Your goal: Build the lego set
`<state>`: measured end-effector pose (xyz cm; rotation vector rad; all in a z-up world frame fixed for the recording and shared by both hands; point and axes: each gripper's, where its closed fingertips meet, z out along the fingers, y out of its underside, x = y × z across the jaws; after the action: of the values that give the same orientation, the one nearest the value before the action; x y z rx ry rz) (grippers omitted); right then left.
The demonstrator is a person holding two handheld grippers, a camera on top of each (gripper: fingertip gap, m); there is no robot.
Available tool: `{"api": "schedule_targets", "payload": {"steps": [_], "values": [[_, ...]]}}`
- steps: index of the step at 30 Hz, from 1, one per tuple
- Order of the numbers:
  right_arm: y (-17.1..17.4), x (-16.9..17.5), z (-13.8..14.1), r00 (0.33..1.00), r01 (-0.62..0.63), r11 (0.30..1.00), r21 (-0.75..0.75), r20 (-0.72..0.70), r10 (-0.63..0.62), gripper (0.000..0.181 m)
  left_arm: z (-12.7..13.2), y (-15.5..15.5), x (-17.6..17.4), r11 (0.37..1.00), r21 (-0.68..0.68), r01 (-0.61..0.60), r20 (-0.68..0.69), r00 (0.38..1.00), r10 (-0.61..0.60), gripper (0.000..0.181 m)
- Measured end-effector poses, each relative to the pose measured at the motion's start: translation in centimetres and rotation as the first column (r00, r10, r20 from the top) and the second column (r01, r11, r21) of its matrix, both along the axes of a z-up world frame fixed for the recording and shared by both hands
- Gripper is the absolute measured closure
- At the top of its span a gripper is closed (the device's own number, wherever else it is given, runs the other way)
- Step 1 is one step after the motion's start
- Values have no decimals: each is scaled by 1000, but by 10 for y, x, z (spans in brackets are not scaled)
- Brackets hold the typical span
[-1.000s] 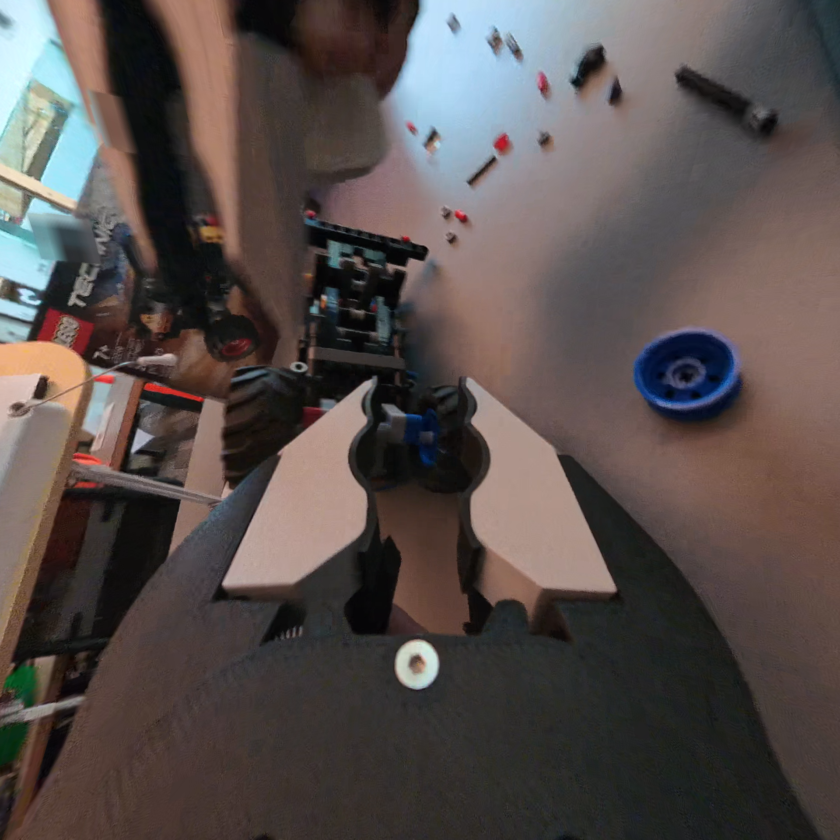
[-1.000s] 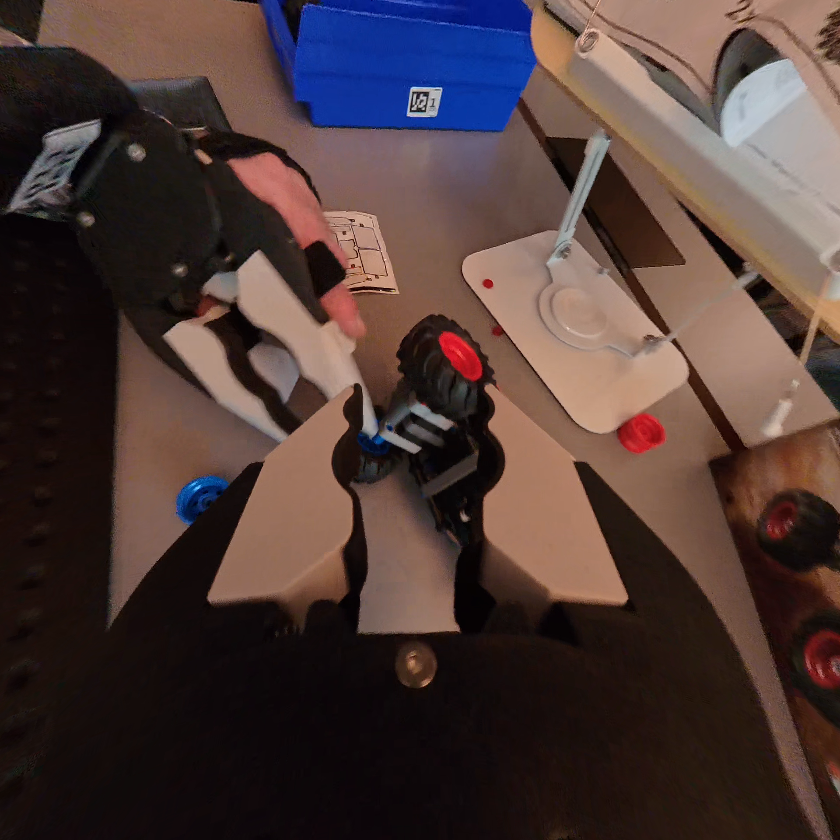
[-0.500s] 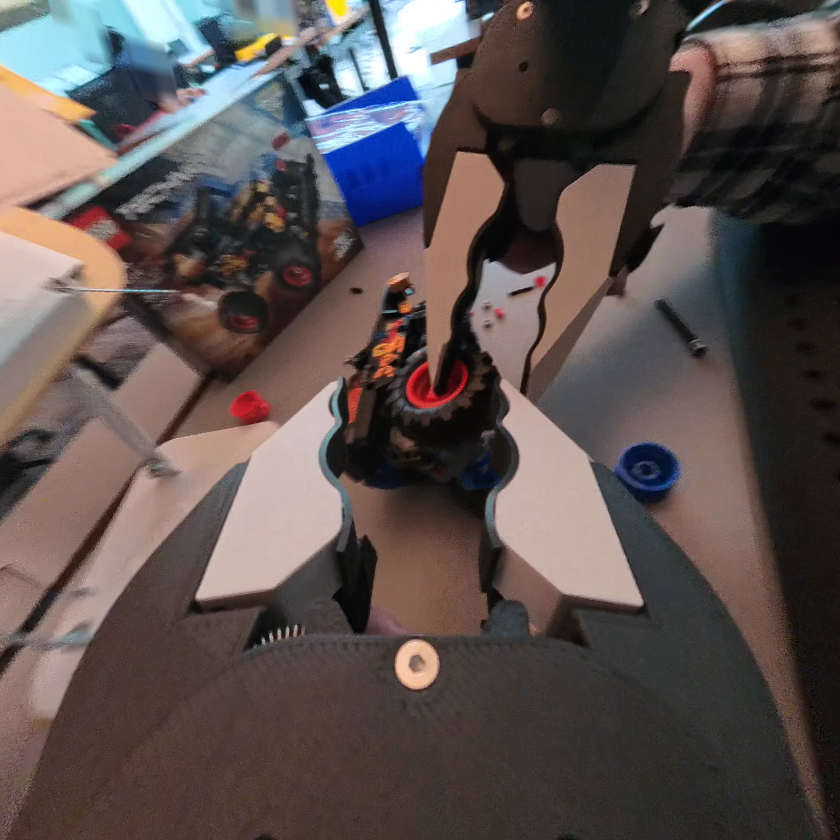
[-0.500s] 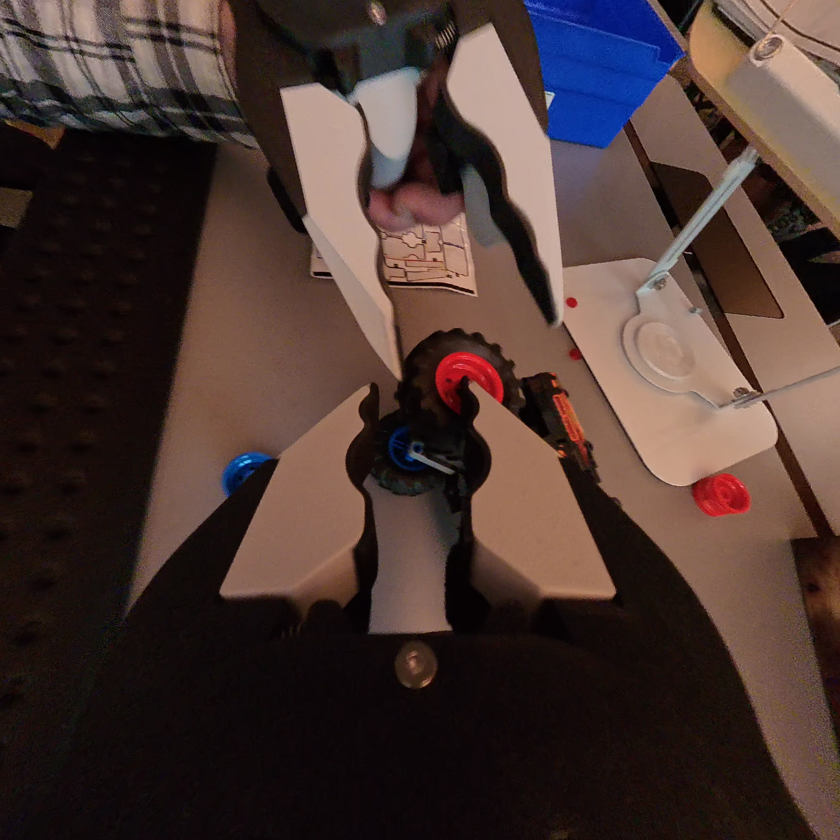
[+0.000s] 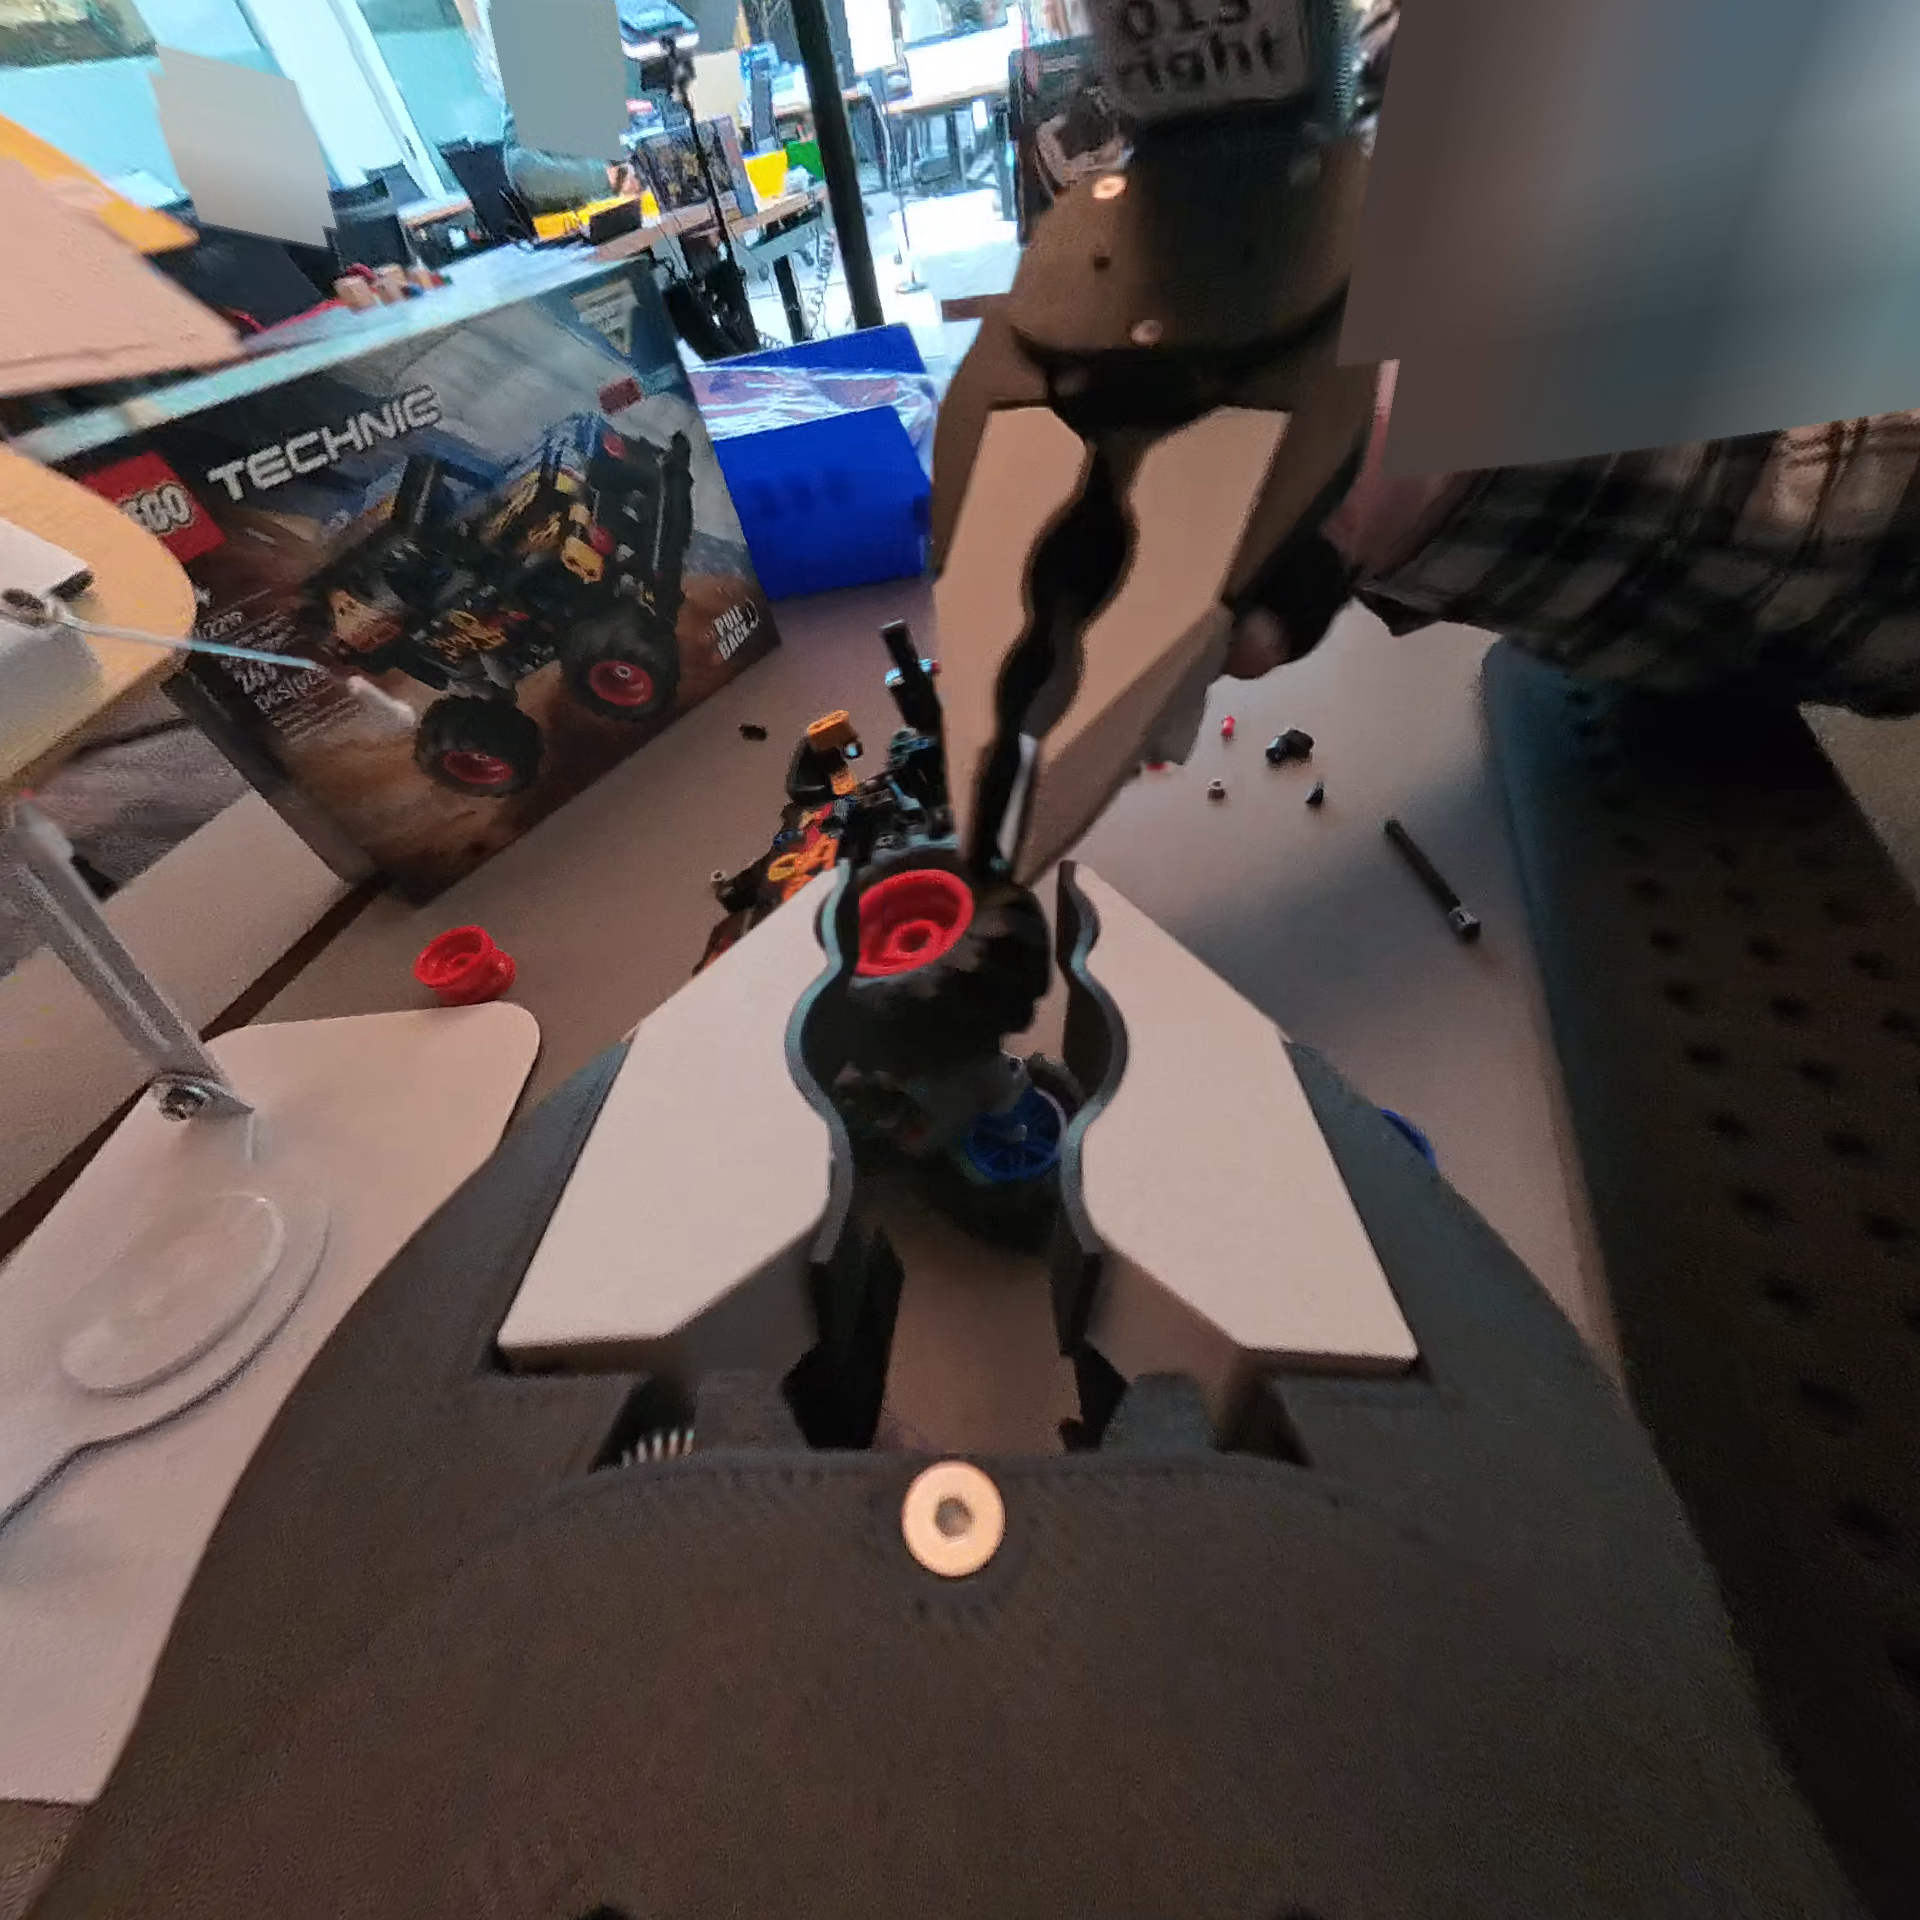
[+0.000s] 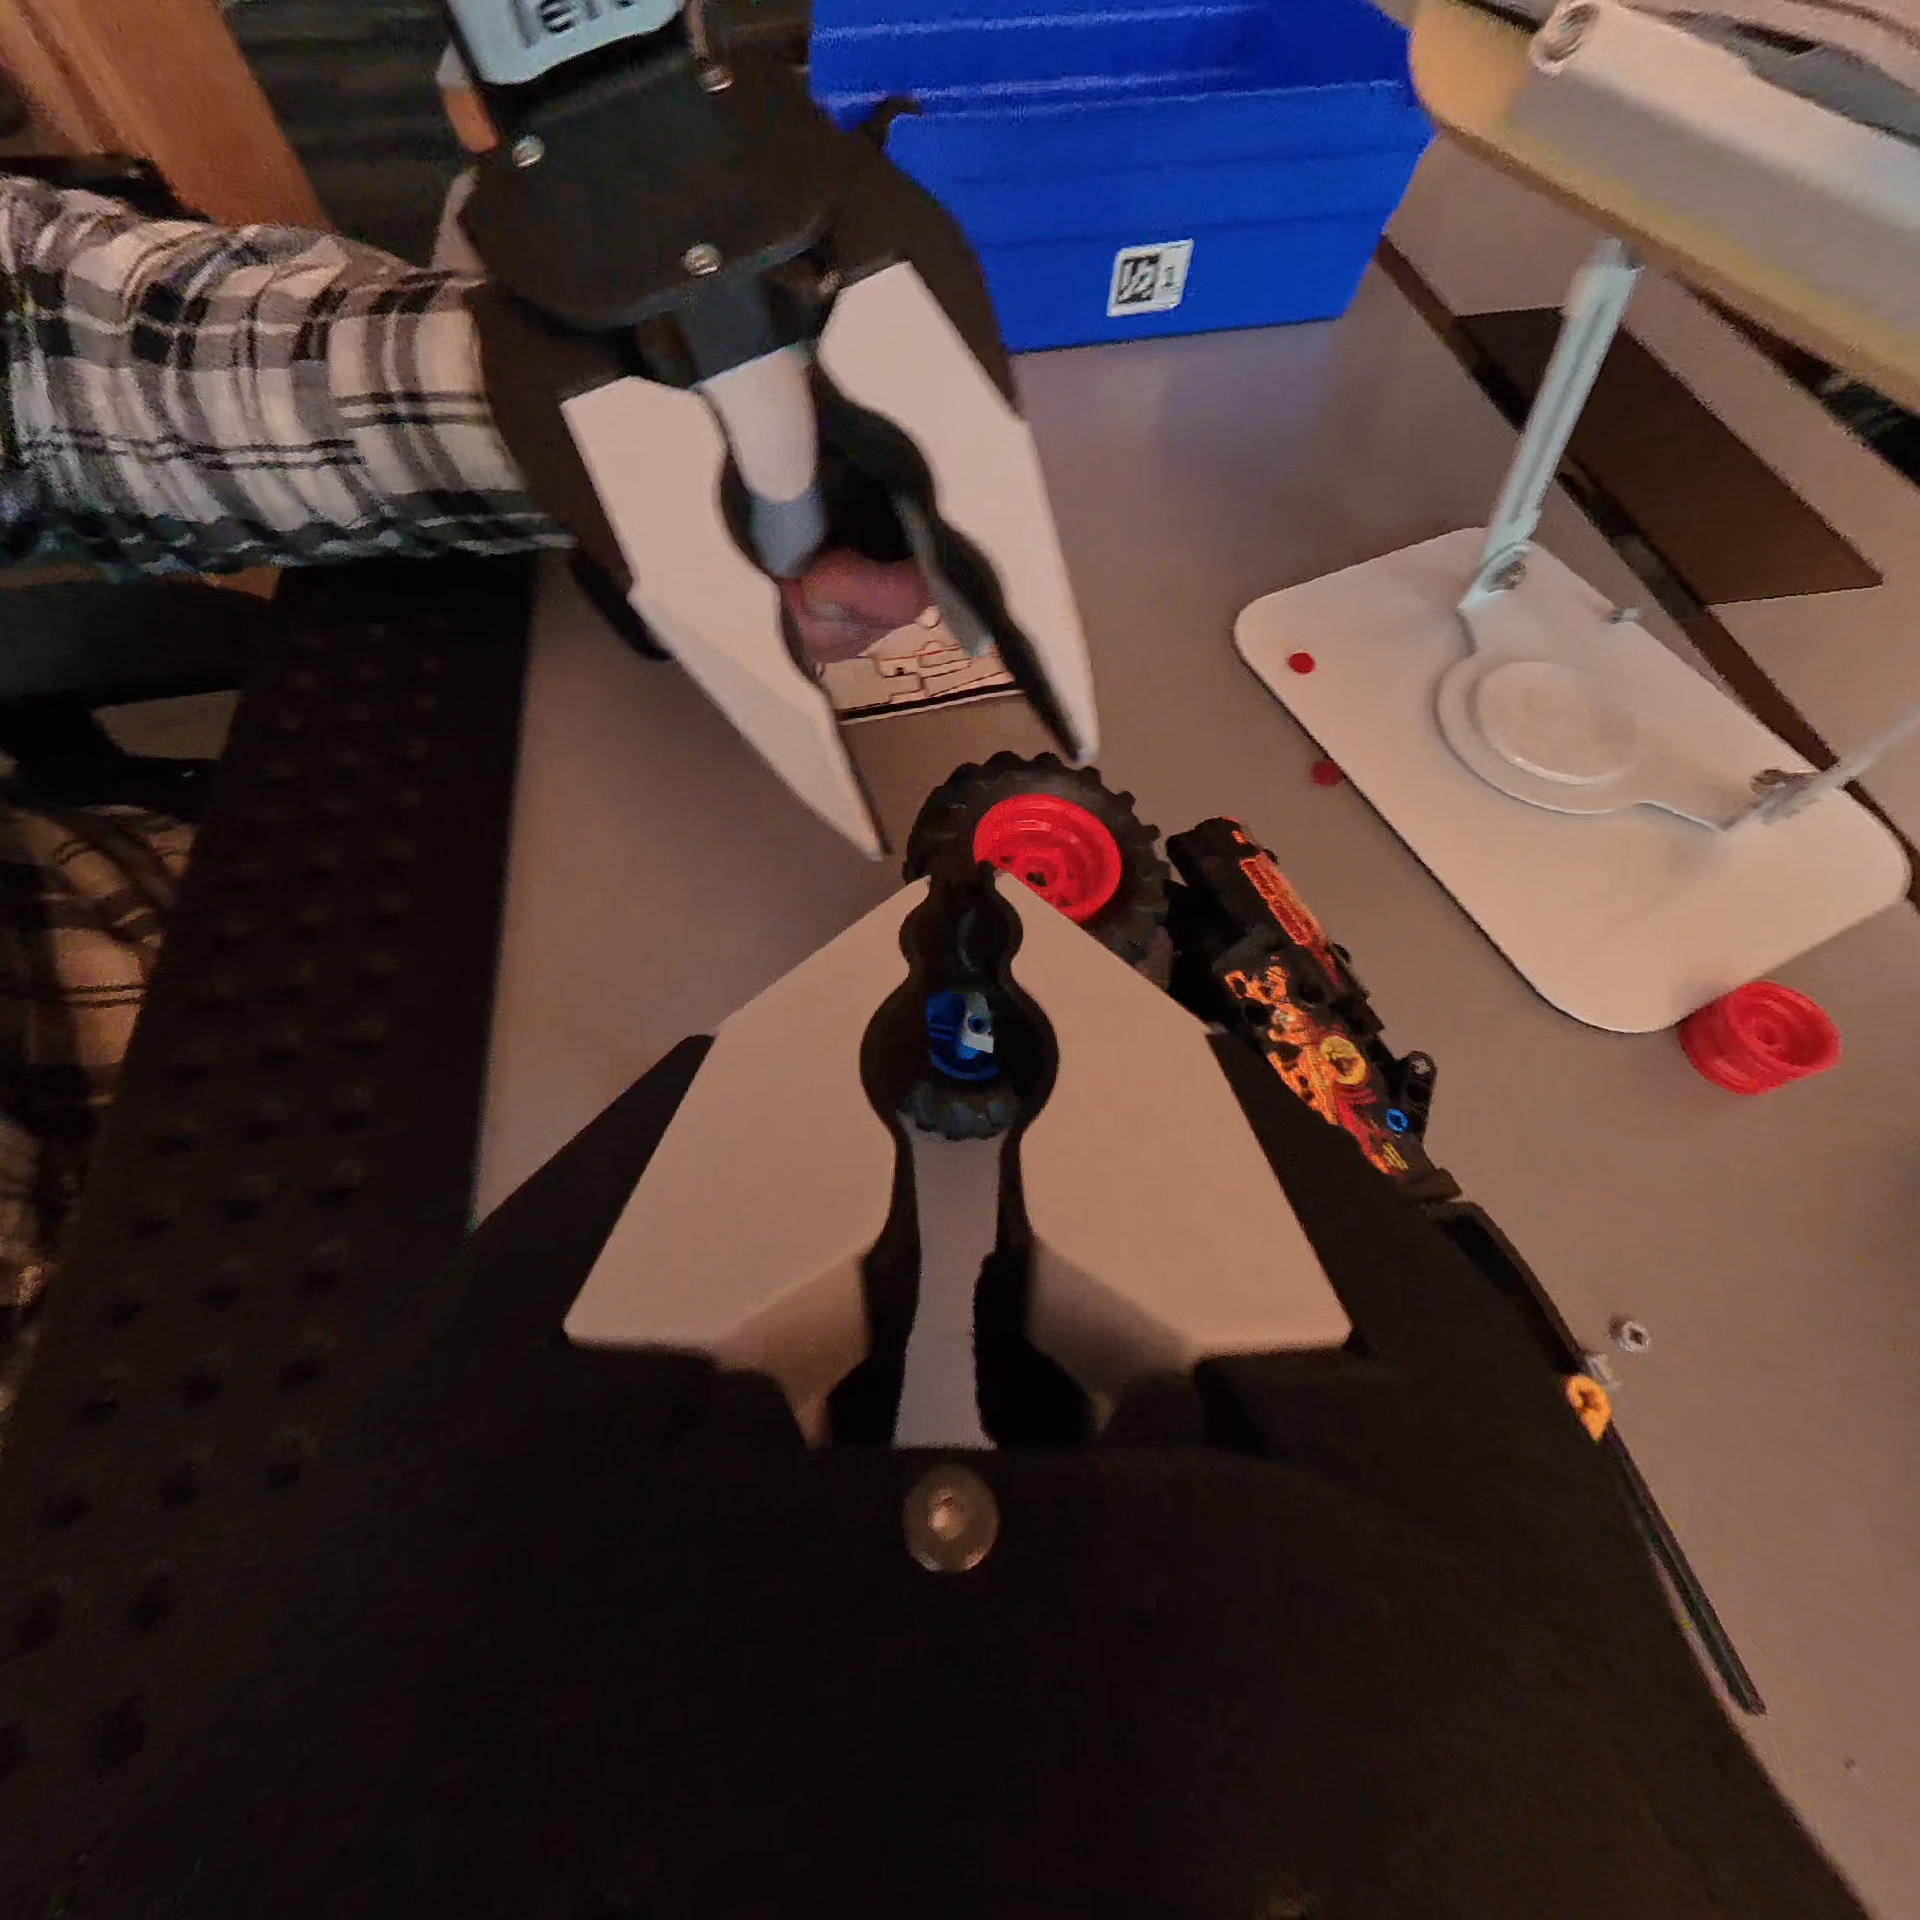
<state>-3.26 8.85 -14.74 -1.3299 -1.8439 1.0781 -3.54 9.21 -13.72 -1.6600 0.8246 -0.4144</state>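
Note:
The black and orange truck [image 6: 1299, 1029] lies on its side on the grey table. Its big tyre with a red hub [image 6: 1049, 857] faces up, and a smaller wheel with a blue hub [image 6: 961, 1029] sits beneath. My left gripper [image 5: 951, 883] comes in low, with its fingers against both sides of the red-hub tyre [image 5: 909, 925]. It shows from above in the right wrist view [image 6: 977, 800]. My right gripper [image 6: 966, 883] points down, nearly closed, and pinches a dark part of the truck beside that tyre. It also shows in the left wrist view [image 5: 997, 842].
A Lego box [image 5: 447, 623] and a blue bin [image 6: 1122, 177] stand at the back. A white lamp base [image 6: 1558, 769] sits close by, with a loose red hub [image 6: 1756, 1039] at its edge. A loose blue hub [image 5: 1408, 1132], a black axle [image 5: 1434, 883] and small pieces [image 5: 1288, 743] lie near a black perforated mat [image 6: 312, 935]. Only a small space, under 4 cm, lies between the two pairs of fingers.
My left gripper has swung round to face the truck and narrowed onto the red-hub tyre. My right gripper's fingers have closed from wide apart to almost touching.

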Motion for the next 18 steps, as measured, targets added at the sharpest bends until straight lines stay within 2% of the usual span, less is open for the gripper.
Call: {"api": "schedule_targets", "payload": {"steps": [2,3,5,6,9,12,14,16,18], "values": [[-5,0,-2,999,-26,1000,-6,36,26,178,-8,9,-5,999,-37,-5,-4,1000,5,134],[-5,0,-2,999,-26,1000,-7,42,27,178,-8,9,-5,998,-63,21,31,999,-19,135],[-8,1,-3,997,-49,998,-38,49,51,177,-13,-1,4,979,-156,129,87,989,-116,153],[-11,3,-3,996,-62,997,-52,56,65,177,-14,-4,7,974,-170,149,105,986,-132,154],[-9,4,3,997,-58,992,-109,37,63,181,-15,-5,11,974,-167,156,130,982,-135,158],[11,-3,8,1000,24,995,-98,7,-24,181,-15,-7,13,968,-187,169,160,977,-140,166],[12,-5,-4,998,27,999,-42,58,-24,181,-14,-7,12,966,-192,171,194,972,-133,166],[7,-7,-10,997,15,1000,-19,75,-13,181,-13,-8,11,975,-158,154,168,978,-127,163],[6,-10,-12,997,16,1000,24,77,-18,181,-9,0,1,993,-101,64,110,993,-52,146]]}}
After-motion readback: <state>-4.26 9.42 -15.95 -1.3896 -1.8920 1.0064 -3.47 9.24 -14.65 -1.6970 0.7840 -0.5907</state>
